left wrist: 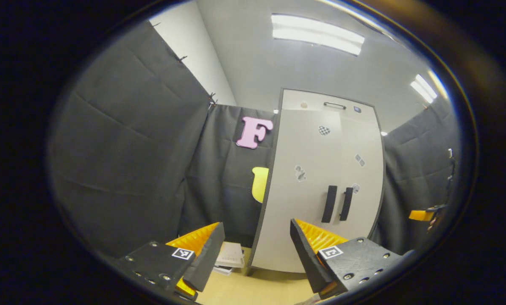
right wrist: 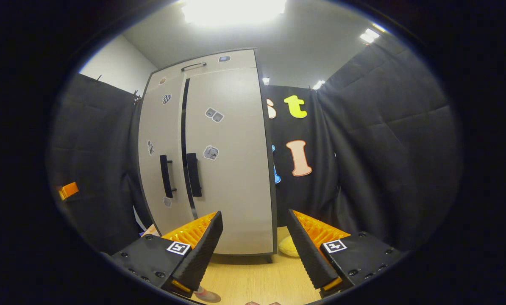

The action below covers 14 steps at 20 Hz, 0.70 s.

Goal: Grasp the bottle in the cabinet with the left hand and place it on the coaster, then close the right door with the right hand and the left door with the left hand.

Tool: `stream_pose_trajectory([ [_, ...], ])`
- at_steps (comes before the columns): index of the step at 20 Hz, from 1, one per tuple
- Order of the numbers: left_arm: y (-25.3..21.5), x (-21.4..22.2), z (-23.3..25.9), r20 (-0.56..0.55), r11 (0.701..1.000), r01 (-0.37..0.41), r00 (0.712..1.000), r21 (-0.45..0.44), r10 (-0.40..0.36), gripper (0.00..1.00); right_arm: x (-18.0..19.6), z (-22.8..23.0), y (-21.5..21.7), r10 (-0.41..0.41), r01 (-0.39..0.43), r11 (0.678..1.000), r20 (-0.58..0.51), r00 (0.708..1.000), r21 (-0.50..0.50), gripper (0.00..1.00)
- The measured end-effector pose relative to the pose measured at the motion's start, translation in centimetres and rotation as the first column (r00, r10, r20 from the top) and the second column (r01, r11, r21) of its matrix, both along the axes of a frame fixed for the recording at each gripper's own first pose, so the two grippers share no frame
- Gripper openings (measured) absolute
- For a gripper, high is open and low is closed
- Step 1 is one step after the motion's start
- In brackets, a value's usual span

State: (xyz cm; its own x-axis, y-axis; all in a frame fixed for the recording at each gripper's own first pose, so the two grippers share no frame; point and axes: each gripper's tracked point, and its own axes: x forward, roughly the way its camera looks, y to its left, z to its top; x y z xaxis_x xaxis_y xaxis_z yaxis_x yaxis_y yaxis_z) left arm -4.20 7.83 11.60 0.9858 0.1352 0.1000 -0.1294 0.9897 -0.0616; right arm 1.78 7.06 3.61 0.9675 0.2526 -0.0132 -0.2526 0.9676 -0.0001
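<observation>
A tall pale-grey cabinet (left wrist: 312, 178) stands on the wooden table. Its two doors lie flush in the left gripper view, with two black vertical handles (left wrist: 337, 203) side by side at mid height. In the right gripper view the same cabinet (right wrist: 227, 169) shows a thin dark seam between the doors next to the handles (right wrist: 180, 174). My left gripper (left wrist: 255, 254) is open and holds nothing, a short way in front of the cabinet's left door. My right gripper (right wrist: 255, 250) is open too, level with the cabinet's lower right corner.
The other gripper shows small at the far right (left wrist: 422, 215) and at the far left (right wrist: 68, 190). A white booklet (left wrist: 231, 256) lies left of the cabinet. A soft yellow object (right wrist: 287, 246) sits by the cabinet's right foot. Black cloth walls close in on both sides.
</observation>
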Motion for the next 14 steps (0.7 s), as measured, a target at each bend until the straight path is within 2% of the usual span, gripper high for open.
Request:
stream_pose_trajectory([
  [3, -0.2, 0.0, -0.1, -0.014, 1.0, 0.014, 1.0, 0.028, -0.014, 0.9, 0.4, 0.1, 0.1, -0.002, 0.002, 1.0, -0.006, 1.0, -0.002, 0.98],
  [5, -0.7, 0.3, -1.0, -0.045, 0.998, 0.051, 0.998, 0.036, -0.049, 0.9, 0.6, 0.0, 0.2, -0.006, 0.006, 1.0, -0.014, 1.0, -0.011, 0.98],
  [6, -1.0, 0.5, -1.7, -0.075, 0.997, 0.08, 0.994, 0.015, -0.078, 0.9, 0.7, -0.2, 0.3, -0.005, 0.005, 1.0, -0.025, 1.0, -0.018, 0.98],
  [8, -1.1, 1.6, -3.8, -0.115, 0.996, 0.088, 0.989, -0.023, -0.09, 0.91, 0.8, -0.3, 0.3, -0.006, 0.004, 0.999, -0.046, 0.999, -0.036, 0.98],
  [9, -1.1, 2.2, -4.8, -0.127, 0.996, 0.081, 0.988, -0.036, -0.085, 0.85, 0.9, -0.3, 0.2, -0.008, 0.005, 0.999, -0.052, 0.999, -0.048, 0.98],
  [10, -1.6, 2.1, -5.7, -0.139, 0.995, 0.083, 0.986, -0.047, -0.088, 0.91, 1.0, -0.2, 0.0, -0.015, 0.011, 0.998, -0.055, 0.998, -0.063, 0.98],
  [13, -2.6, 3.1, -7.6, -0.165, 0.996, 0.086, 0.982, -0.02, -0.088, 0.91, 1.8, -1.0, -0.6, -0.037, 0.029, 0.994, -0.072, 0.997, -0.101, 0.98],
  [14, -2.5, 3.2, -7.9, -0.178, 0.997, 0.078, 0.981, -0.003, -0.077, 0.96, 2.0, -1.4, -0.7, -0.036, 0.027, 0.995, -0.089, 0.995, -0.099, 0.98],
])
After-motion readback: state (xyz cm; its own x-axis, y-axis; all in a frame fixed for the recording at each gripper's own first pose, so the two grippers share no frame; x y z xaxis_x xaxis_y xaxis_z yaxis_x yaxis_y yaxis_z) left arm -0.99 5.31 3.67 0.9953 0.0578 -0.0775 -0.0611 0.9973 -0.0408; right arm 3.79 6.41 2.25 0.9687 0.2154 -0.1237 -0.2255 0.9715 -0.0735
